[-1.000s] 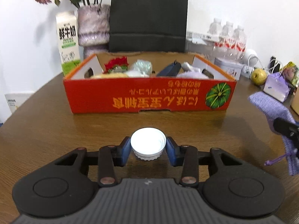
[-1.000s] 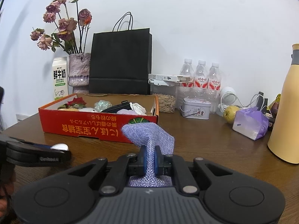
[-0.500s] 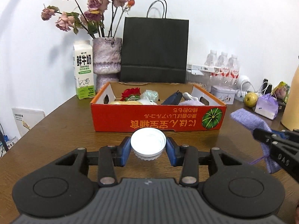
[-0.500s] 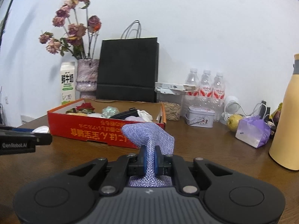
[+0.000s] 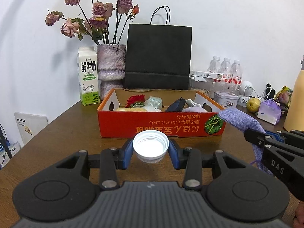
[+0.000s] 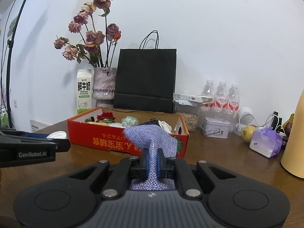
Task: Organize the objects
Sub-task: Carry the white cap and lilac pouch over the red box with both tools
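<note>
My left gripper (image 5: 150,150) is shut on a white ribbed cap (image 5: 150,146), held above the brown table in front of the red cardboard box (image 5: 161,125). The box holds several items: a red flower, crinkled plastic, a dark pouch, white cloth. My right gripper (image 6: 152,162) is shut on a purple mesh pouch (image 6: 152,139), which stands up between the blue pads. In the left wrist view the pouch (image 5: 239,120) and the right gripper (image 5: 254,135) sit at the right edge. The left gripper (image 6: 57,142) with the cap (image 6: 57,134) shows at the left of the right wrist view.
Behind the box stand a milk carton (image 5: 87,76), a vase of dried roses (image 5: 111,67) and a black paper bag (image 5: 158,57). Water bottles (image 5: 226,72), a tin (image 5: 226,99), a pear (image 5: 253,104), a purple bag (image 5: 269,112) and a yellow flask (image 6: 296,142) crowd the right.
Both grippers have drawn back from the box and risen, each keeping its load. The views have tilted upward, showing more of the wall and flowers.
</note>
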